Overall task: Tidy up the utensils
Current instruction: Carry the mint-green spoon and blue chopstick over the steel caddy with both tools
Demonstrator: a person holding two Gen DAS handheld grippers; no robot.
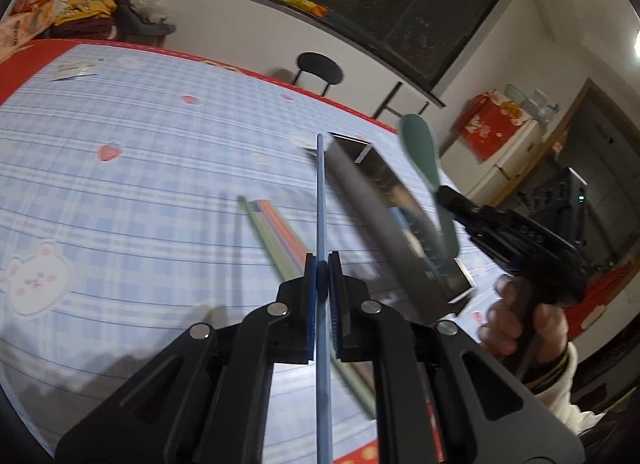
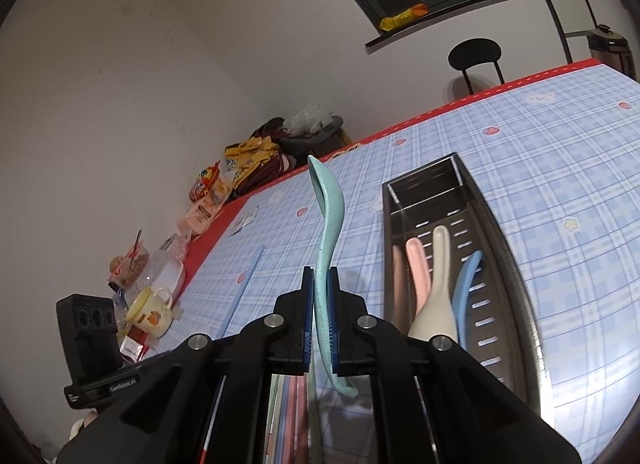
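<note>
One metal tray is holding four spoons: two pink, one cream, one blue. One green spoon and one blue chopstick are showing; several more chopsticks, uncountable, are lying alongside.

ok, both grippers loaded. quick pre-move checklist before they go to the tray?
1. Left gripper shut on blue chopstick: ok.
2. Right gripper shut on green spoon: ok.
3. Metal tray has free room at its far end: ok.
4. Spoons already in the tray, pink, white, blue, lie inside: ok.
5. Chopsticks left on the table: not ok, still to collect.
6. Chopstick's slip in the pads: cannot tell.
</note>
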